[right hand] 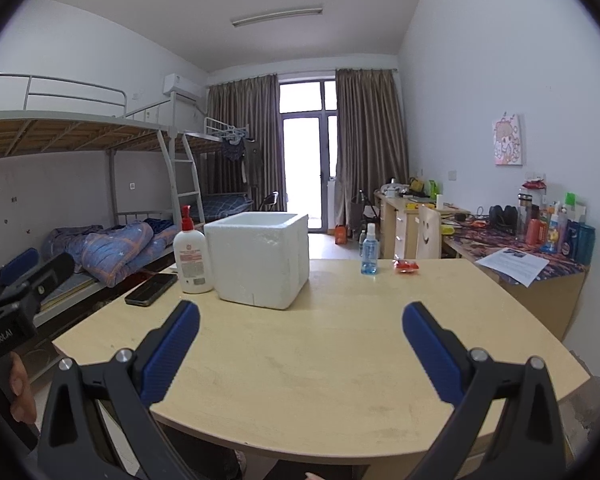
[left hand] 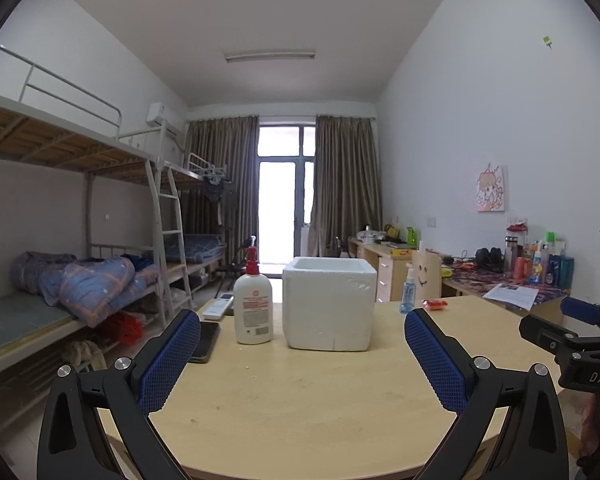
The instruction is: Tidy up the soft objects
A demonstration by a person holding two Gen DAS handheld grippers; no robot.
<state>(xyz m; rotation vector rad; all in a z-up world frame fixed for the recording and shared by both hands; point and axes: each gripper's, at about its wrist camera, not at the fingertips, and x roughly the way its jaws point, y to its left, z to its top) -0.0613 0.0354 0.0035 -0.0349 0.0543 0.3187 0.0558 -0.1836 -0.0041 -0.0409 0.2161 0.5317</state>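
Both grippers were held low over the near edge of the wooden table point(left hand: 300, 392), probably as a waiting pose before any reach. The left gripper point(left hand: 302, 354) had its blue fingers spread wide with nothing between them, and the right gripper point(right hand: 300, 346) was spread wide and empty as well. The white foam box point(left hand: 328, 304) stood toward the far side of the table with its top open, which suggested that it was meant as the container for the soft things. Just to the left of the box stood a lotion bottle point(left hand: 254, 304) with a red pump, very near to it; whether they touched I could not tell. Farther left of the box lay a dark phone point(right hand: 152, 289), and a white remote point(left hand: 219, 306) behind it. To the right of the box, well apart from it, stood a small spray bottle point(right hand: 370, 250) with blue liquid, and beyond that lay a small red packet point(right hand: 406, 266). This packet looked flat, crinkled and shiny, so I judged it to be the soft object to be picked. It lay on the table, not in the box.
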